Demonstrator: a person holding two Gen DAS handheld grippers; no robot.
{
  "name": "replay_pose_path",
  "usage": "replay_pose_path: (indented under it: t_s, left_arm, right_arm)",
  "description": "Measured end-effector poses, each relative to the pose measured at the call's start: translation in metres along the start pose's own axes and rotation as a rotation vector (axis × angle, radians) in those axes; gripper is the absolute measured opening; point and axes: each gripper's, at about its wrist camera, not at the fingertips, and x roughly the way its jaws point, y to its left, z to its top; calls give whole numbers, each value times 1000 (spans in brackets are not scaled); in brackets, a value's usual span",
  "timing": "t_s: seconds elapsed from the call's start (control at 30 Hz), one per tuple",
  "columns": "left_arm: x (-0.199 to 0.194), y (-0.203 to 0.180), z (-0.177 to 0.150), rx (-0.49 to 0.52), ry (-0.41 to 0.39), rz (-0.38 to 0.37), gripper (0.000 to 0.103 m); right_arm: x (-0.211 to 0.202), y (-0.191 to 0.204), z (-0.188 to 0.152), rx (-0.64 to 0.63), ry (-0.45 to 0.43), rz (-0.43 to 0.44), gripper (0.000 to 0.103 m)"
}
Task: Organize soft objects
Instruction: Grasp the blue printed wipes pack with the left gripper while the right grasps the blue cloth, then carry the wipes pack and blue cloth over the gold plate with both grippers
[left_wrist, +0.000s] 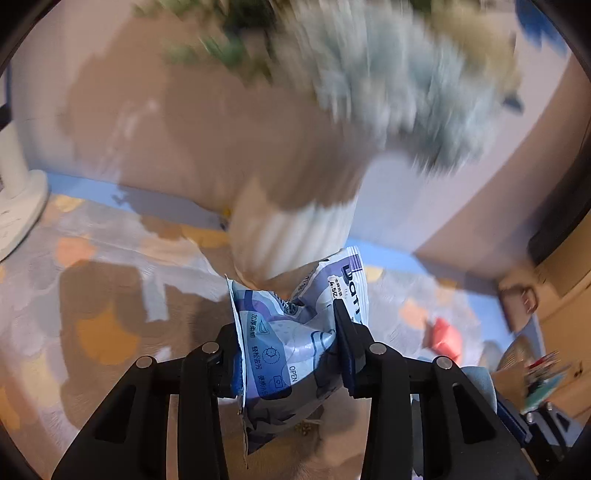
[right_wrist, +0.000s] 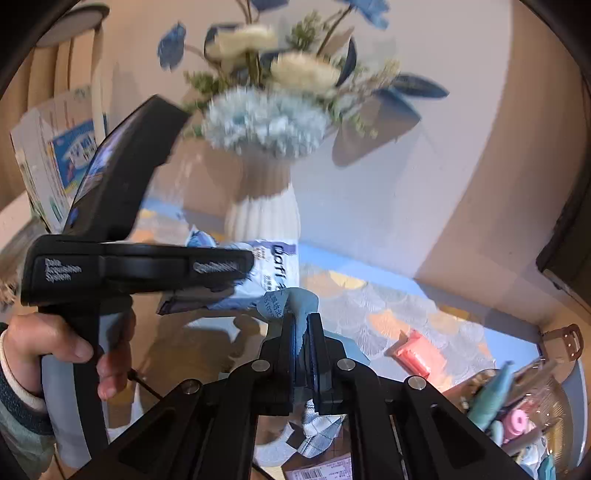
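A crumpled blue, white and purple wipes packet (left_wrist: 280, 354) is squeezed between the fingers of my left gripper (left_wrist: 288, 321), which is shut on it above the patterned tablecloth (left_wrist: 110, 295). In the right wrist view the same packet (right_wrist: 275, 262) sticks out past the left gripper (right_wrist: 243, 266), which a hand (right_wrist: 74, 347) holds. My right gripper (right_wrist: 302, 323) is shut on a thin light blue cloth (right_wrist: 304, 299); the cloth's top edge pokes up beyond the pads, right beside the packet's corner. A checked piece of fabric (right_wrist: 317, 432) hangs below the right fingers.
A white ribbed vase (right_wrist: 262, 218) with blue and cream flowers stands just behind both grippers. A pink pack (right_wrist: 413, 354) lies on the tablecloth to the right. A basket (right_wrist: 517, 406) of mixed items sits at far right, a printed carton (right_wrist: 48, 155) at left.
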Motion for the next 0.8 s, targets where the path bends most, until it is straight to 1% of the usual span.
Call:
replay_pose_path:
  t_s: [0.07, 0.17, 0.27, 0.37, 0.47, 0.6, 0.73, 0.8]
  left_arm:
    - [-18, 0, 3, -3, -30, -6, 35]
    - [-45, -7, 8, 23, -69, -2, 35]
    - [-71, -18, 13, -7, -80, -46, 35]
    - [-96, -35, 15, 0, -113, -47, 35]
    - [-116, -58, 16, 37, -141, -72, 35]
    - [-136, -106, 15, 151, -174, -61, 35]
    - [-139, -153, 14, 217, -176, -148, 35]
    - [-136, -182, 9, 268, -167, -179, 35]
  right_arm:
    - [-9, -3, 3, 16, -27, 11, 6]
    - [-32, -8, 10, 49, -82, 30, 6]
    - [-53, -15, 17, 73, -142, 43, 6]
    - [-73, -23, 24, 90, -197, 45, 6]
    - [-98, -32, 27, 74, -265, 5, 6]
    - [-135, -59, 28, 105, -361, -57, 6]
    - [-169, -98, 21, 162, -425, -151, 6]
    - [-185, -121, 11, 195, -443, -222, 6]
